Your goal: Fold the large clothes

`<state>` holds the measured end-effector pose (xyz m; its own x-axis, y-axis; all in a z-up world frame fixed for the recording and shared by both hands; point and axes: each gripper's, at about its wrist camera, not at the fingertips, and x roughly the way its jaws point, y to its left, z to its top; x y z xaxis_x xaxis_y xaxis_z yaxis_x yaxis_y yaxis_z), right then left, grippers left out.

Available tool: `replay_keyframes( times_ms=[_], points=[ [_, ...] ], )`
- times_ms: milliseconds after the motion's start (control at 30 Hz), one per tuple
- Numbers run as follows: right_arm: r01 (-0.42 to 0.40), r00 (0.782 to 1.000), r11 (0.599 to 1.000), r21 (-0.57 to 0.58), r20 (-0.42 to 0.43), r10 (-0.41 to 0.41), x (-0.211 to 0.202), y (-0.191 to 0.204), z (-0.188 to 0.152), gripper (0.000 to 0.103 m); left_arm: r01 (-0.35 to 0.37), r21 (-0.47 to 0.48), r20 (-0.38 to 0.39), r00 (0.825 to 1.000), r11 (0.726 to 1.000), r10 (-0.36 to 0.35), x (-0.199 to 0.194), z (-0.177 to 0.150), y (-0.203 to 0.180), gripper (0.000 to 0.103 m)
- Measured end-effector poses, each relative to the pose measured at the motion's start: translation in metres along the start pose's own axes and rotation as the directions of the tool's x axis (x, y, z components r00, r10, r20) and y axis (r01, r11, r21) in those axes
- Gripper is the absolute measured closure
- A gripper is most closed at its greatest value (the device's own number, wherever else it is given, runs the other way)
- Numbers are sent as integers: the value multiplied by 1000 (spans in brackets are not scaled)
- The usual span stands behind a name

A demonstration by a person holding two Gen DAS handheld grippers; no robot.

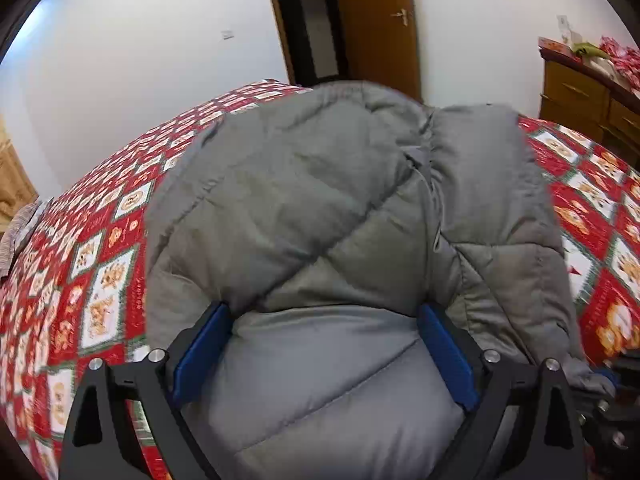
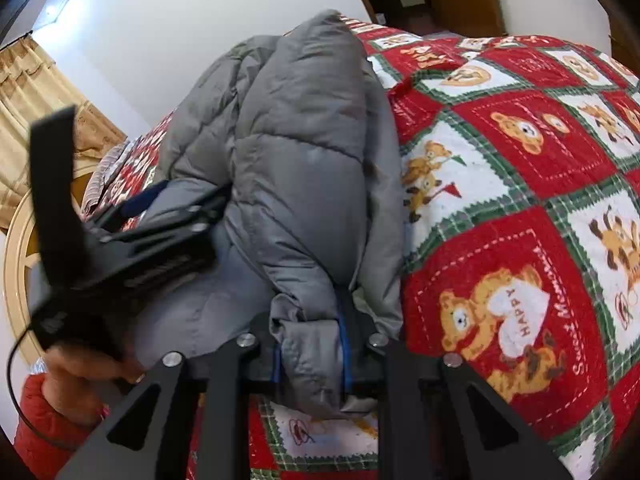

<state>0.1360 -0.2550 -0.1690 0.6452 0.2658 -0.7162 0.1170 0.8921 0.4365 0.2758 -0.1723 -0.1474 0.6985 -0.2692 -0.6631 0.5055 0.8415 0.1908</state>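
Note:
A grey quilted puffer jacket lies on the red bear-print bedspread, folded into a bundle. My left gripper is wide open, its blue pads on either side of a thick grey fold that fills the gap. In the right wrist view the jacket runs away from me, and my right gripper is shut on a bunched grey edge of it, with its blue pads pressed against the cloth. The left gripper shows at the left of that view, against the jacket.
The bedspread covers the whole bed. A wooden dresser with red packets stands at the right. A wooden door and white wall are behind. A striped pillow, a curtain and a headboard are at the left.

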Motion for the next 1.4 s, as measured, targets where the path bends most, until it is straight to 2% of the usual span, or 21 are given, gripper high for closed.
replay_keyframes(
  times_ms=[67,167,233,300,367,433,500,600,667,800,867,933,1000,1033,1100,1133,1167,1200,1300,1367,1400],
  points=[
    [3,1000,1000,1,-7,-3,0,1,2,84,-27,9,-3,1000,1000,27,3,0,-5,6],
    [0,1000,1000,-6,-15,0,-15,-2,10,80,4,-8,4,1000,1000,-4,-6,-2,3,6],
    [31,998,998,-54,51,-28,-38,3,19,74,53,-40,-12,998,998,-54,-18,-1,13,6],
    [101,986,988,-119,145,-83,-61,13,32,74,114,-105,7,994,988,-113,-41,0,36,6],
    [150,970,975,-164,216,-113,-76,25,55,71,99,-153,49,994,983,-93,-60,2,60,6],
    [146,965,973,-176,240,-101,-76,33,80,67,55,-211,56,997,976,-44,-65,7,86,6],
    [139,969,973,-186,227,-95,-64,44,103,62,41,-285,42,999,958,-30,-60,11,111,7],
    [131,980,980,-148,167,-105,-26,50,131,61,75,-402,6,997,913,-79,-41,14,137,7],
    [173,976,974,-144,154,-151,-8,51,127,62,80,-435,-4,996,897,-91,-26,16,140,7],
    [209,975,972,-107,104,-198,31,33,115,67,31,-373,-40,998,927,-49,-4,19,127,7],
    [172,982,982,-73,95,-165,43,24,110,67,30,-351,-40,998,936,-47,4,15,121,6],
    [137,987,989,-62,96,-131,38,19,112,67,35,-342,-40,998,939,-51,7,13,122,7],
    [99,990,994,-53,105,-93,22,15,115,67,76,-363,-22,996,929,-90,1,11,133,6],
    [67,989,997,-33,130,-62,8,10,117,63,94,-381,-8,994,920,-105,-4,8,141,7],
    [47,984,999,-19,173,-43,-14,4,119,32,136,-427,33,990,894,-135,-12,1,156,7],
    [56,980,998,-30,193,-49,-23,1,118,11,176,-453,56,984,874,-169,-15,-3,164,7],
    [61,980,997,-46,195,-51,-25,0,119,7,211,-468,70,977,858,-202,-14,-6,168,7],
    [65,982,995,-70,182,-51,-23,-1,119,7,269,-499,89,962,824,-260,-10,-11,175,7],
    [79,992,989,-125,105,-66,1,-2,118,7,364,-563,97,921,742,-378,9,-21,177,7],
    [74,996,986,-147,66,-64,17,-3,118,7,430,-593,109,880,680,-462,23,-26,174,7],
    [60,997,988,-142,52,-53,22,-5,119,8,463,-615,120,855,638,-504,30,-29,173,7]
  ],
)
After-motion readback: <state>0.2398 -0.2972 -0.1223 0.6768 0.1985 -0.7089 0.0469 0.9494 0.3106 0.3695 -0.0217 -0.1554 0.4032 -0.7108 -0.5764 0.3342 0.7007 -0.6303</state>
